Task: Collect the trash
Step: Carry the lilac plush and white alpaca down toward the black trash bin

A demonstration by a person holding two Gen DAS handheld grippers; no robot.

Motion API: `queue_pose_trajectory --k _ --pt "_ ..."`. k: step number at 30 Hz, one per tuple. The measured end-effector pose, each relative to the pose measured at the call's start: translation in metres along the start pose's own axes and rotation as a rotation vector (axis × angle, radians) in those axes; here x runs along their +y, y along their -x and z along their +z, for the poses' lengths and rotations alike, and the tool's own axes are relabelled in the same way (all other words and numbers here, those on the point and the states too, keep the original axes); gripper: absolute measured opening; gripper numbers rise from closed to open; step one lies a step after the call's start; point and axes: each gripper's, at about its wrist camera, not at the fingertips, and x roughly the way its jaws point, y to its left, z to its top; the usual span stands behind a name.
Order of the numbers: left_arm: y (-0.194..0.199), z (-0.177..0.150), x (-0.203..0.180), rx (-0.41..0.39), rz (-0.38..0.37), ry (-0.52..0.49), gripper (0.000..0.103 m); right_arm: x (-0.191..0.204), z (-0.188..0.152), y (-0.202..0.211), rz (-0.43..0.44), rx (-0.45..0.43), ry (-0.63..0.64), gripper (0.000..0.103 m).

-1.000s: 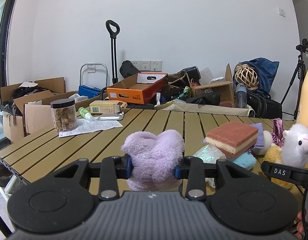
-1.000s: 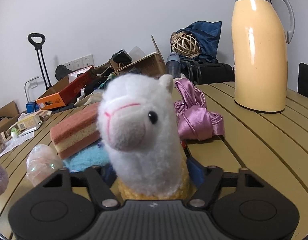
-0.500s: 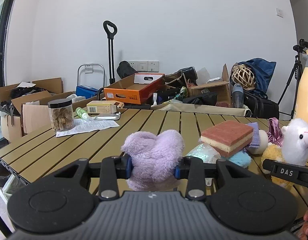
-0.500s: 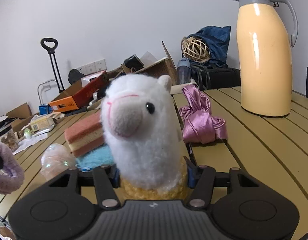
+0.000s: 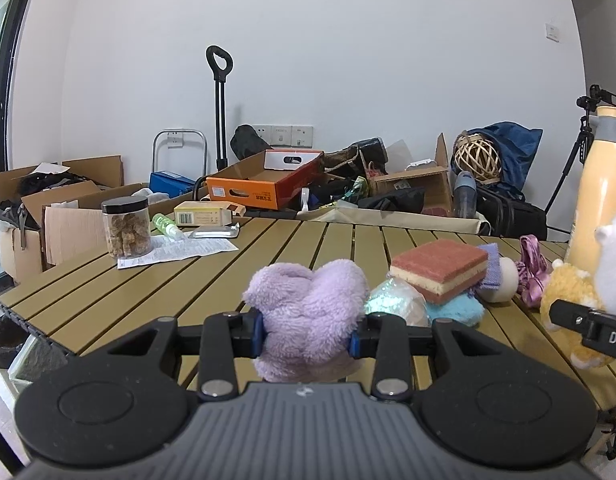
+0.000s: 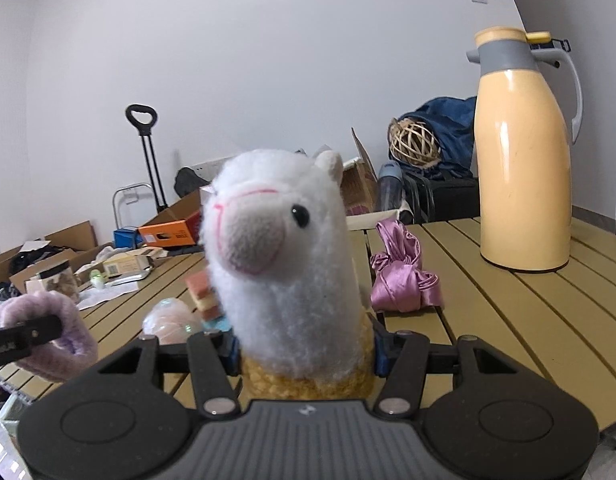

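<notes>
The left claw (image 5: 308, 334) pinches a fluffy purple cloth (image 5: 308, 308), its blue pads pressed into either side of the bundle, which is held just above the slatted counter (image 5: 187, 280). The right claw (image 6: 303, 350) grips a white llama toy (image 6: 283, 264) low on its yellow body, the pads squeezing in from both sides and the head standing upright and facing the camera; its jaws are not changing much now, firmly set on the toy. In the left wrist view the llama toy and one finger of the right claw show at the far right edge, near a tall yellow jug (image 5: 604, 200). Between the two claws, on the counter, lies a small heap: a shiny crumpled wrapper (image 5: 392, 300), a red and yellow sponge (image 5: 440, 268) resting on a blue fluffy cloth (image 5: 456, 308), a white ball (image 5: 504, 280) and a pink satin bundle (image 6: 400, 272). Toward the counter's far left corner stand a jar with a black lid (image 5: 125, 226), a small green bottle (image 5: 165, 226) lying on its side, a printed sheet of paper (image 5: 179, 250), a small carton (image 5: 203, 214) and a silver foil pack (image 5: 215, 232). Behind the counter the floor is crowded with cardboard boxes, an orange box (image 5: 263, 186), a trolley handle (image 5: 219, 108), a woven ball (image 5: 478, 158) and dark bags against the white wall.
</notes>
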Motion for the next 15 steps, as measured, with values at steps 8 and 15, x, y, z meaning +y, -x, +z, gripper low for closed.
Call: queue_pose_trajectory --k 8,15 --pt "0.036 -0.016 0.011 -0.012 0.010 0.011 0.037 -0.002 -0.011 0.046 0.025 -0.044 0.038 0.054" --pt "0.060 -0.042 0.020 0.041 0.011 0.004 0.037 -0.007 -0.037 0.082 0.041 -0.002 0.041 0.054"
